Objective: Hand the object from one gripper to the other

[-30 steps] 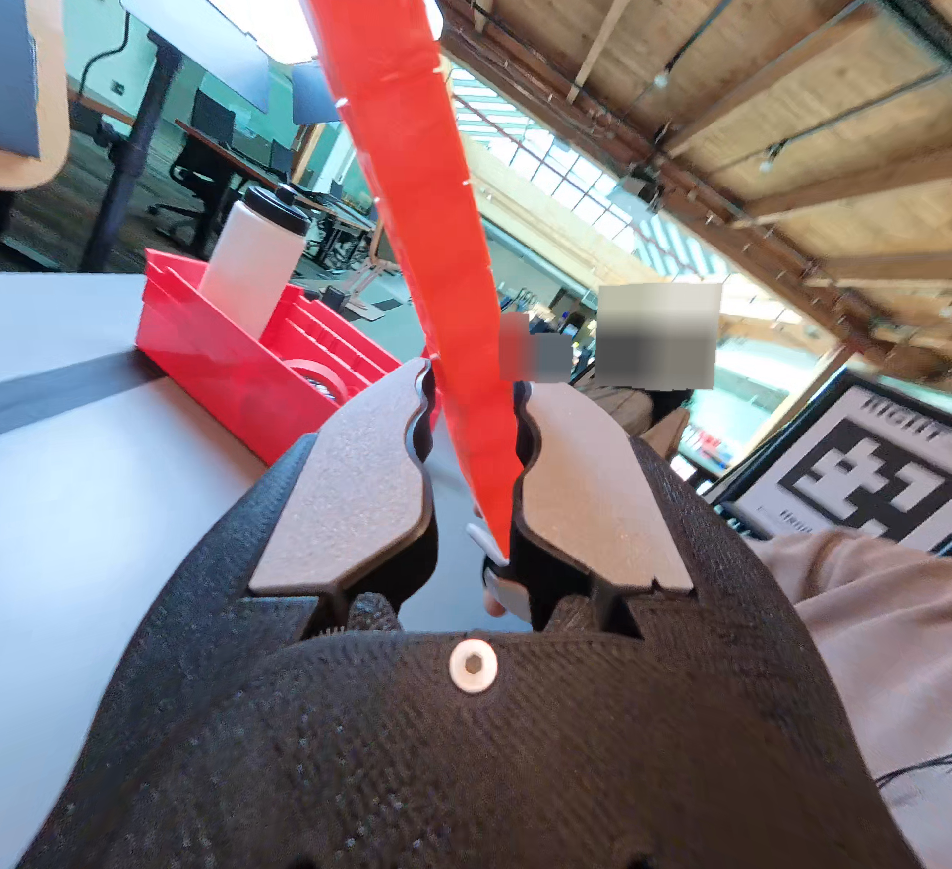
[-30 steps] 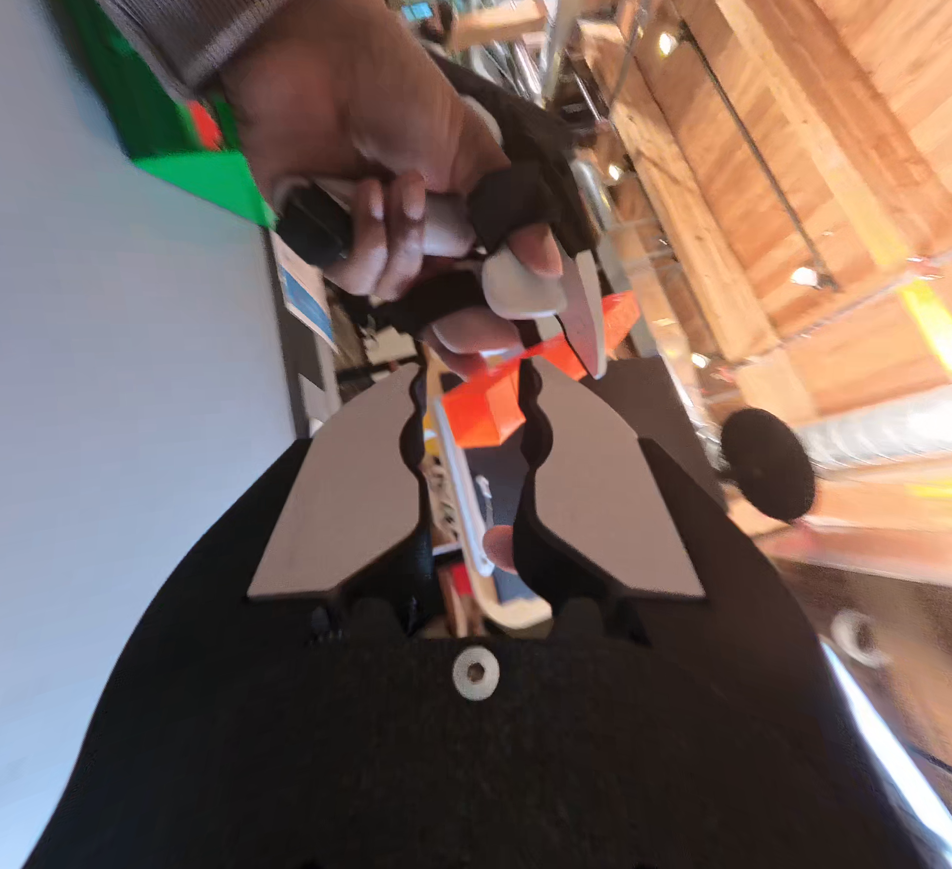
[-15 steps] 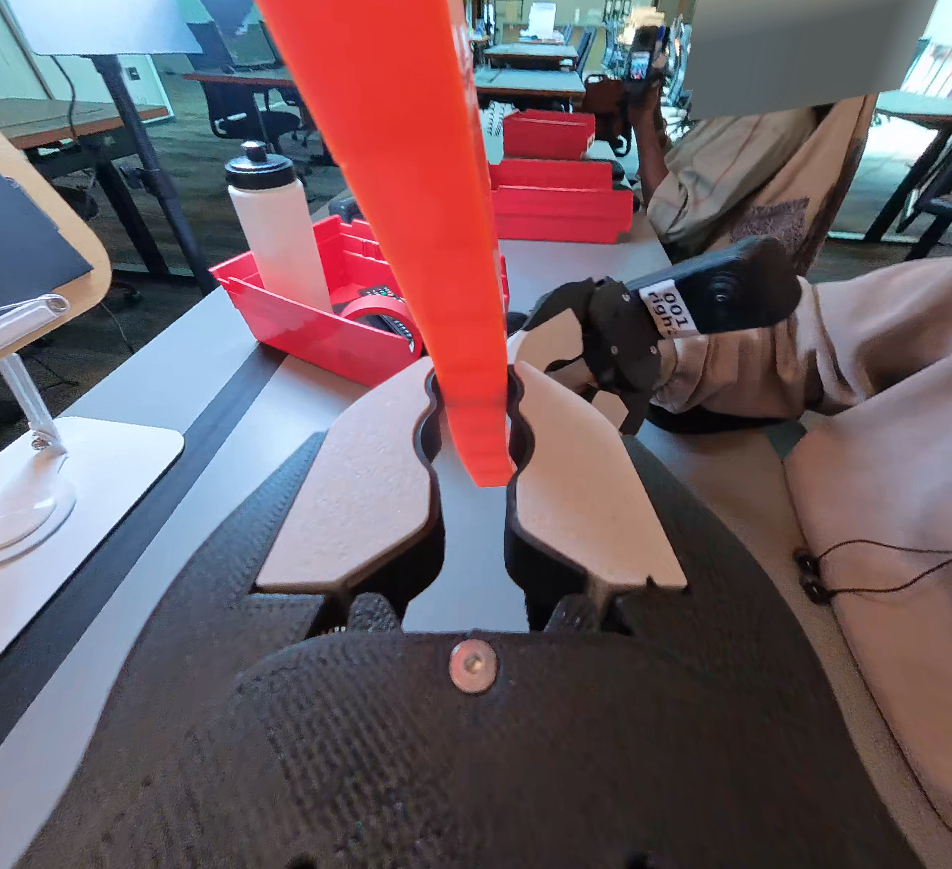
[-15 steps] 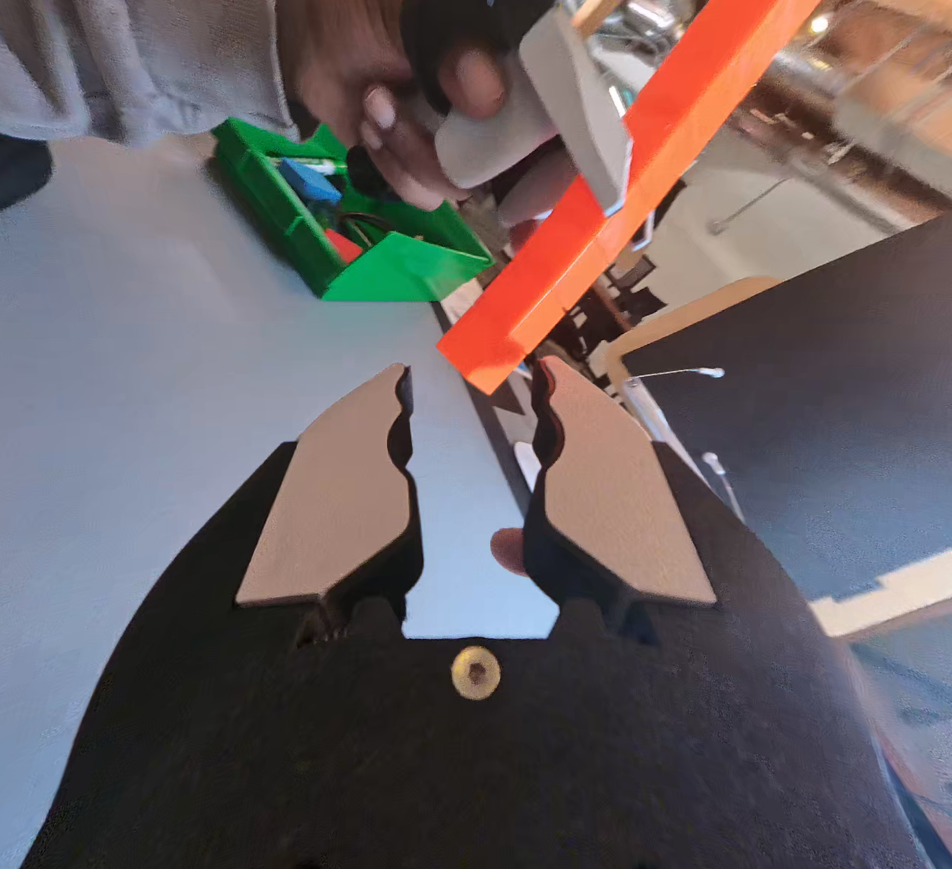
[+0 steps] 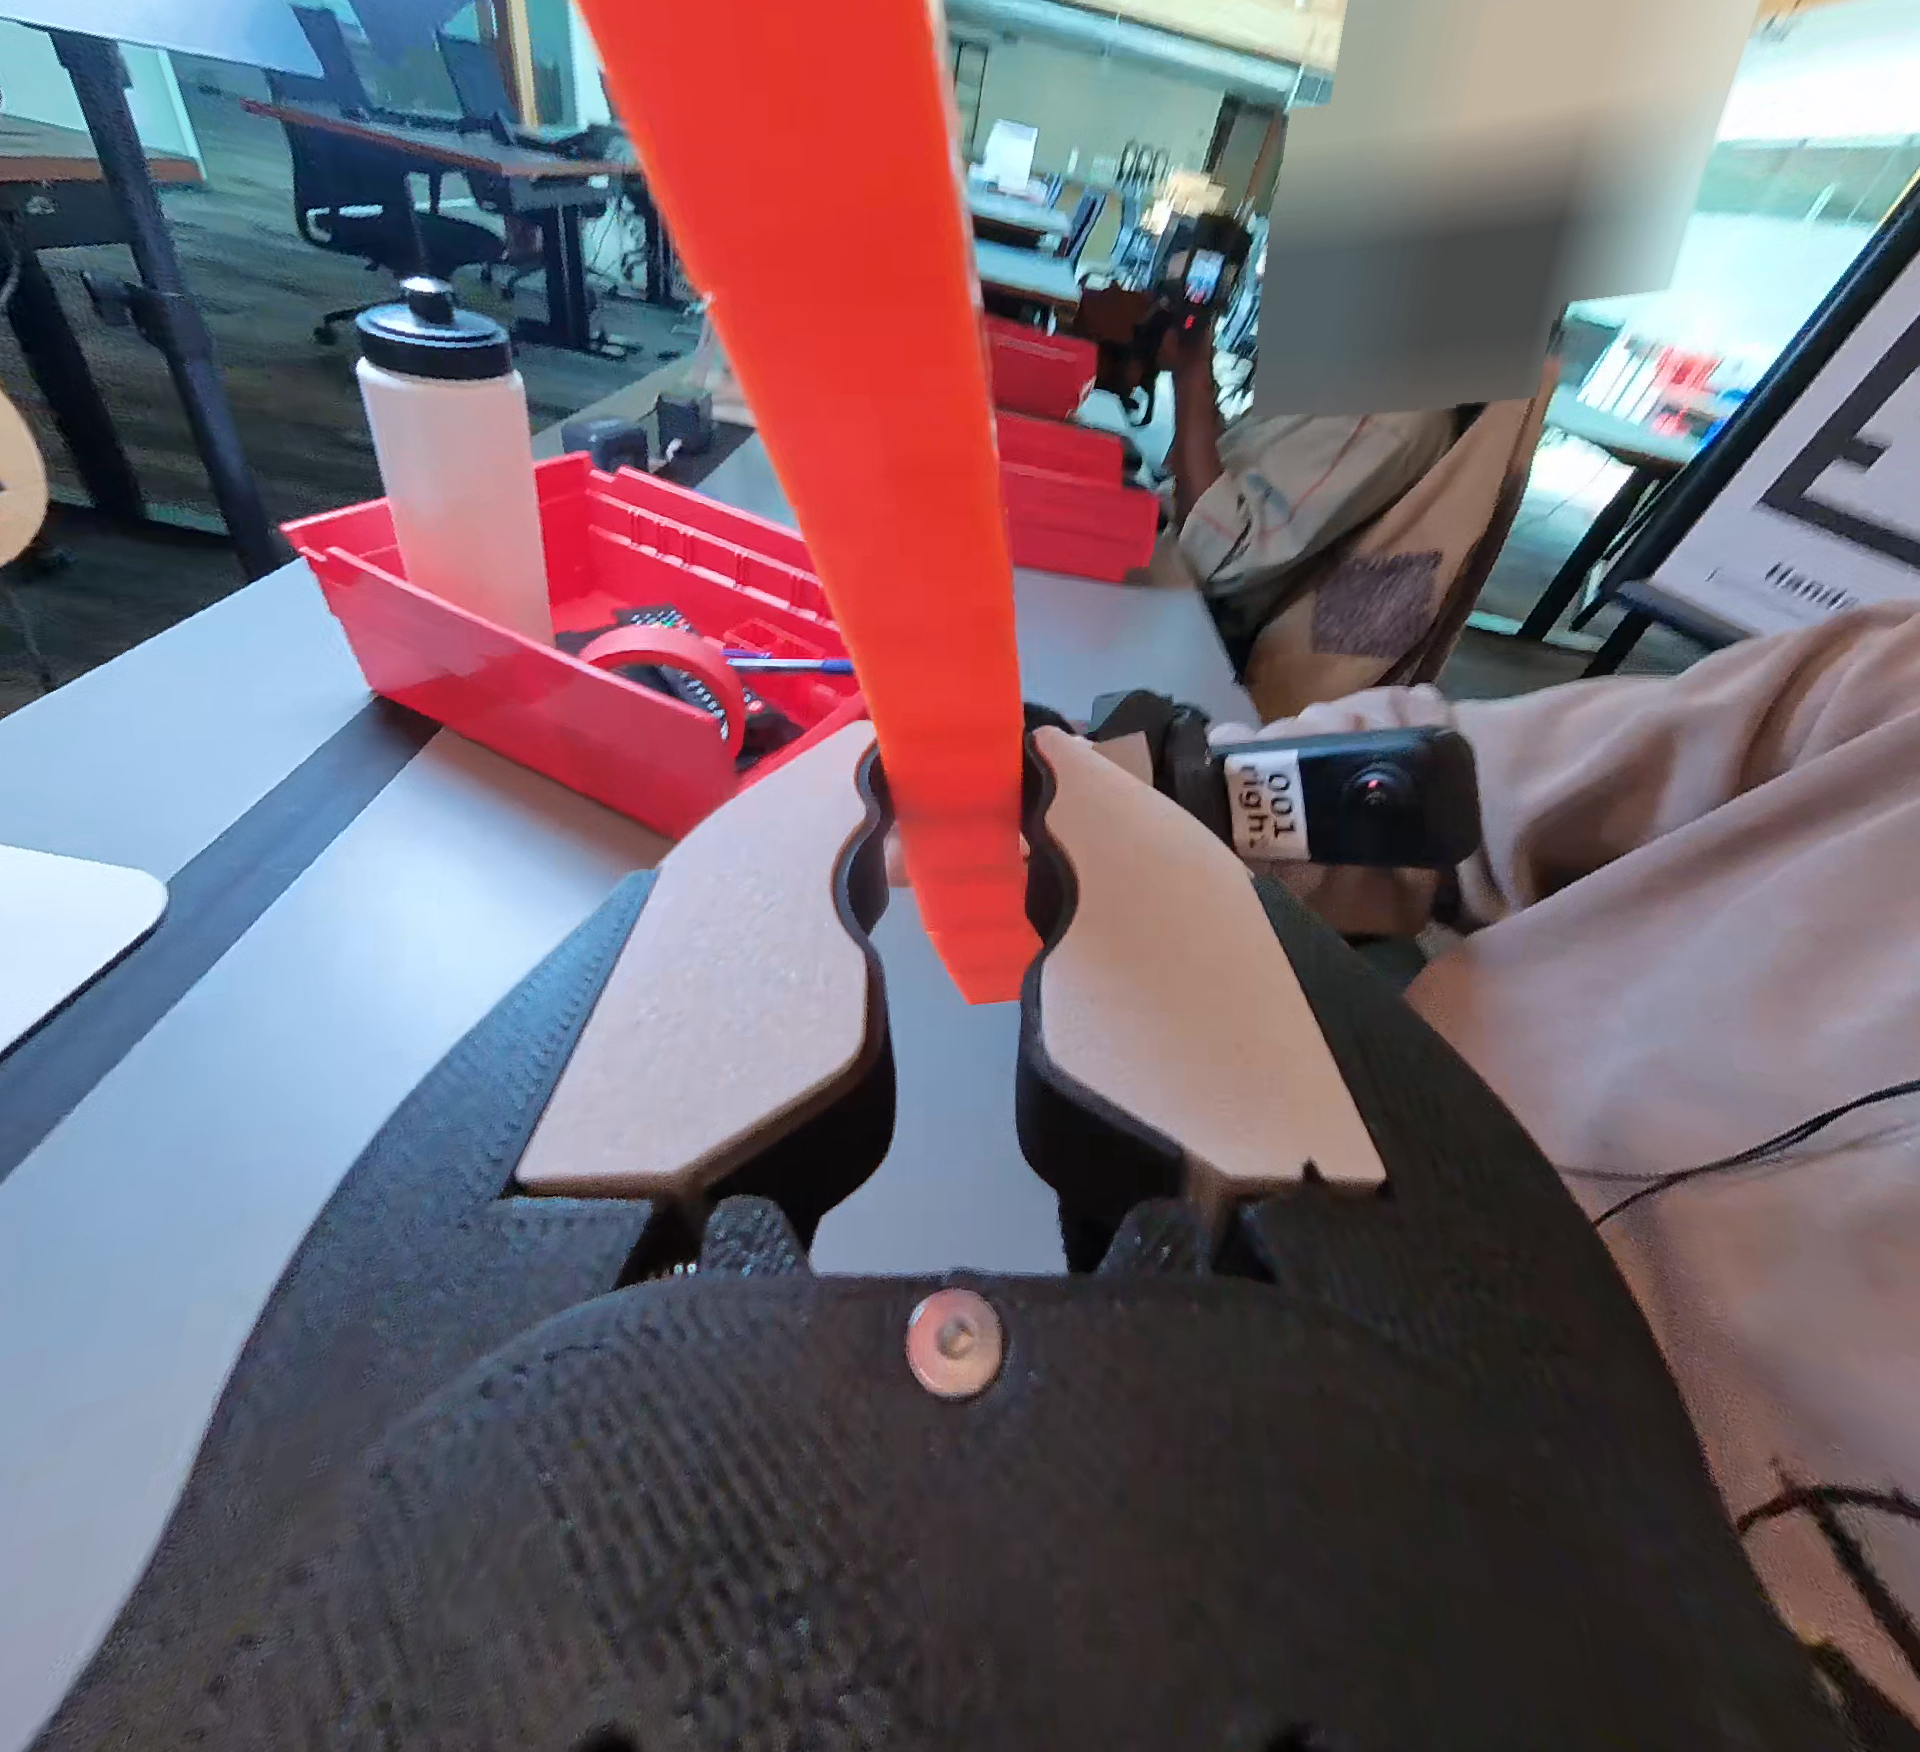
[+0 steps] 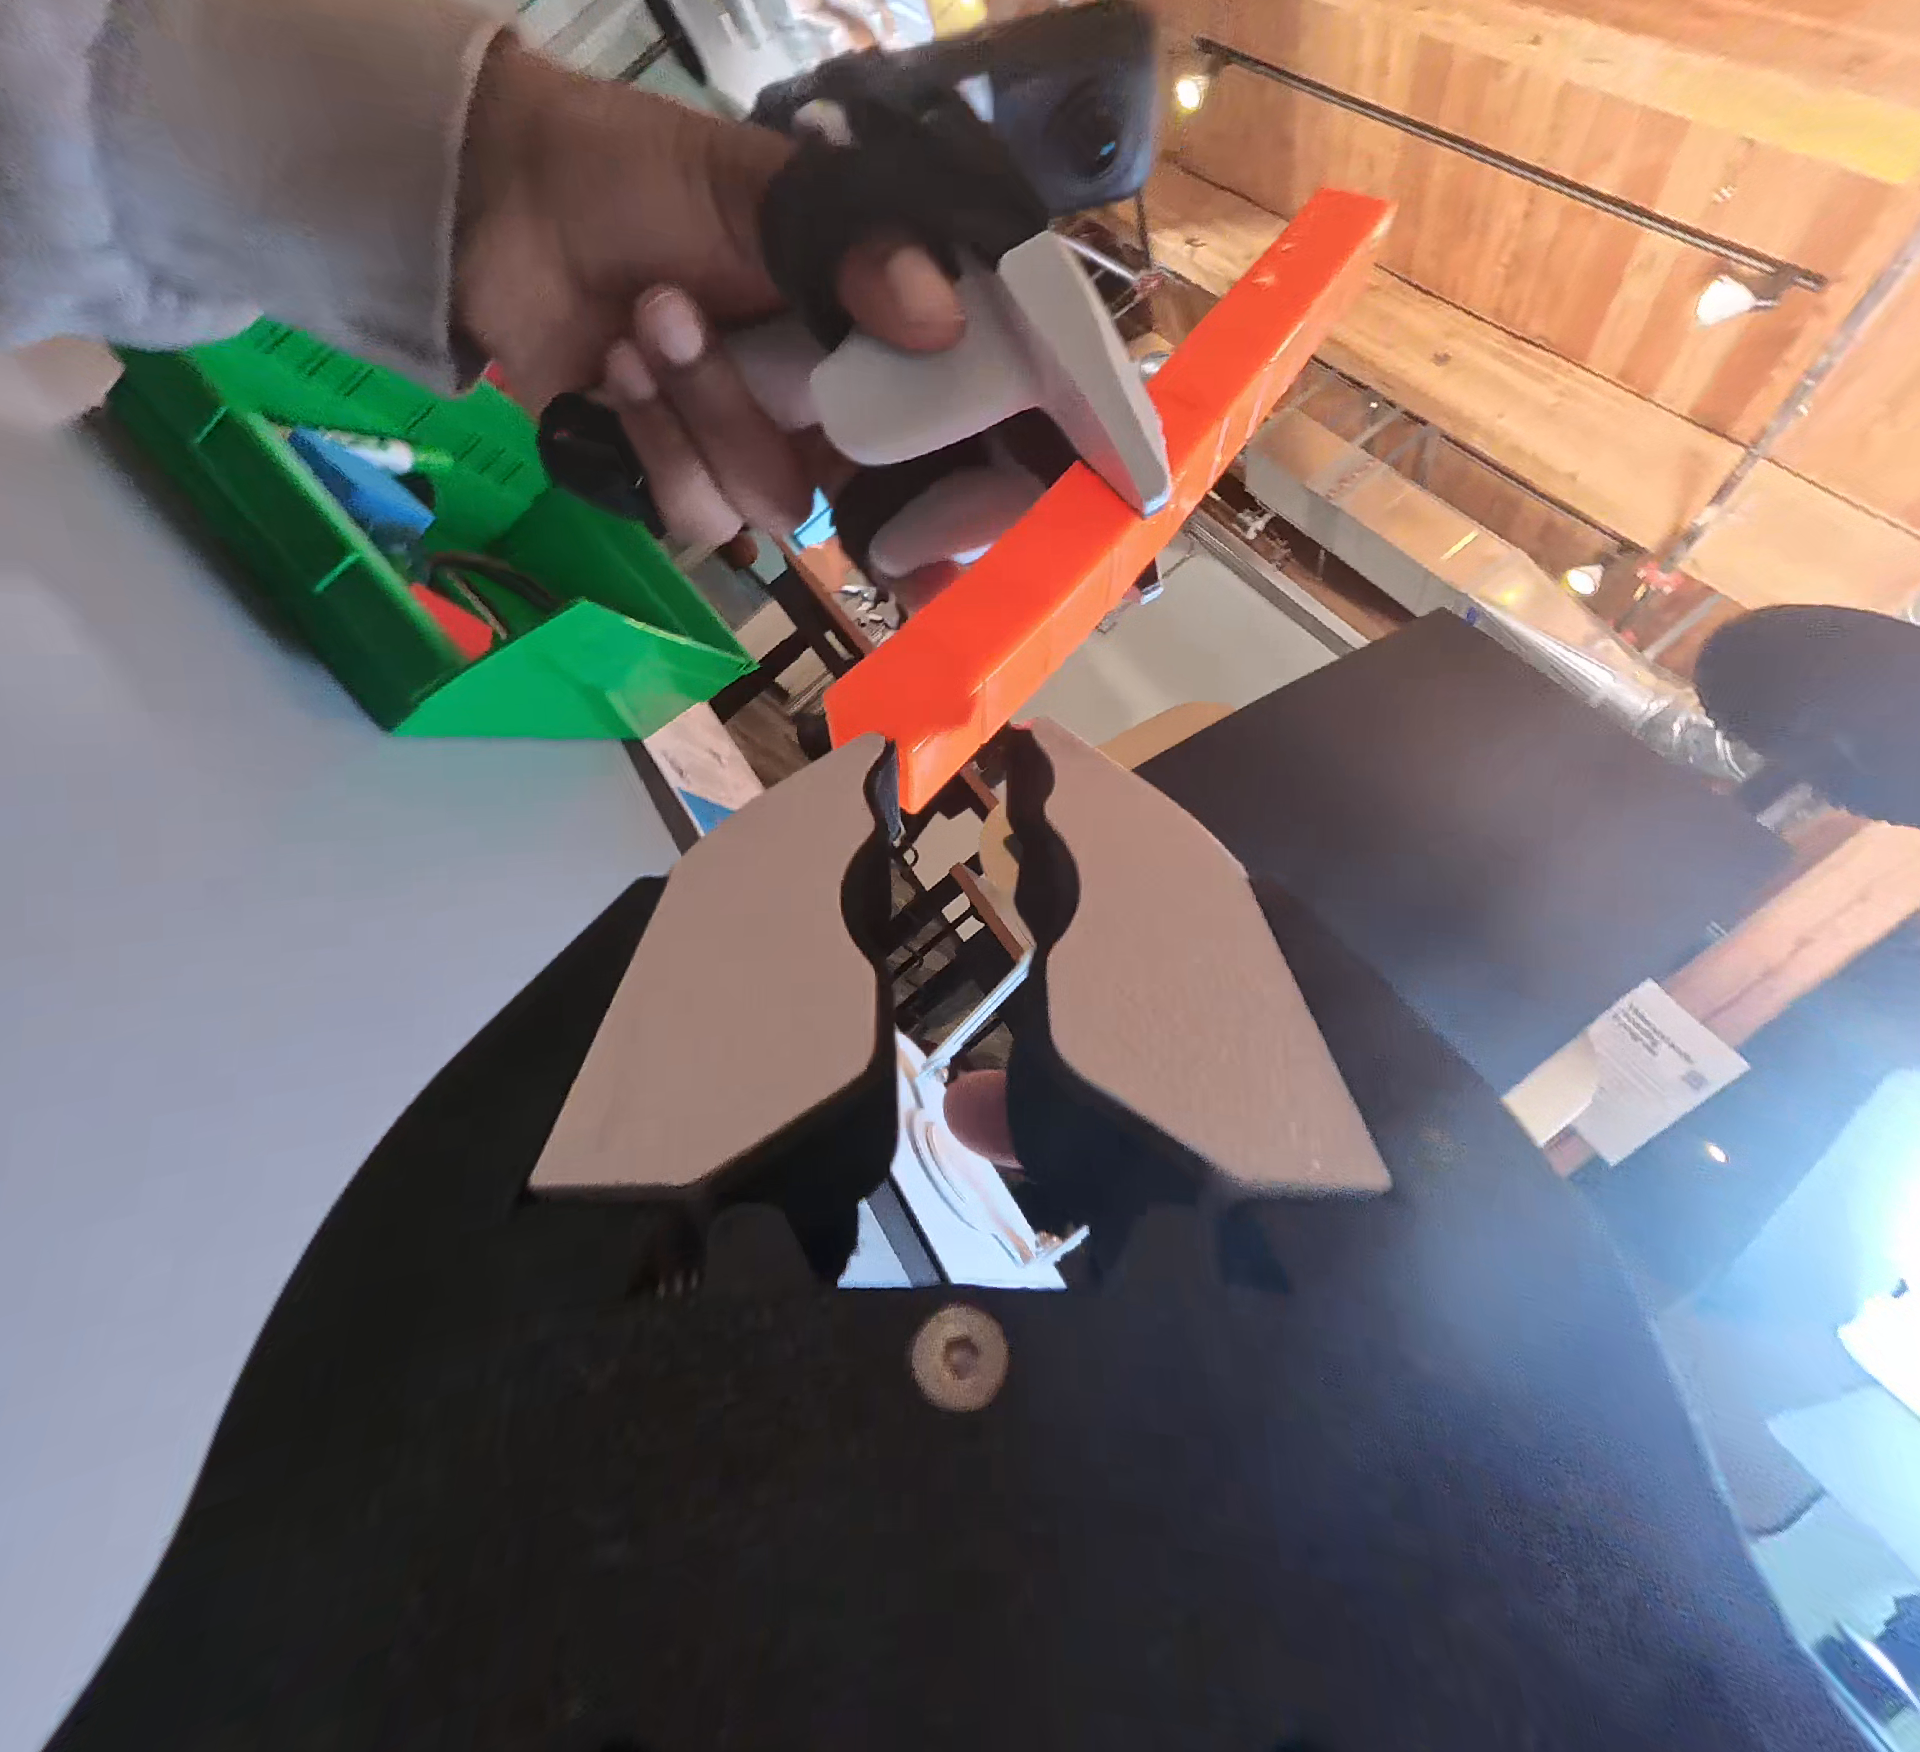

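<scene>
A long orange bar (image 5: 831, 352) stands up from my left gripper (image 5: 951, 757), which is shut on it near its lower end. In the right wrist view the bar (image 6: 1143, 476) slants up to the right, with a grey finger (image 6: 1081, 393) of the left gripper clamped on its middle. The bar's near end sits between the tips of my right gripper (image 6: 951, 741), whose jaws stand at about the bar's width. The right gripper's camera body (image 5: 1340, 798) shows just behind my left gripper; its fingertips are mostly hidden there.
A red bin (image 5: 499, 663) holding a white bottle (image 5: 457, 476) and a red tape roll (image 5: 665, 663) sits on the grey table (image 5: 312, 923). A green bin (image 6: 582, 674) lies beyond the hands. A person (image 5: 1351, 539) sits across the table. A black board (image 6: 1455, 819) stands at the right. The gap from one gripper's tips to the other's is roughly 6 cm.
The right gripper's jaws have narrowed around the bar's near end. The right gripper has come in close beside the left one. The left gripper still holds the bar.
</scene>
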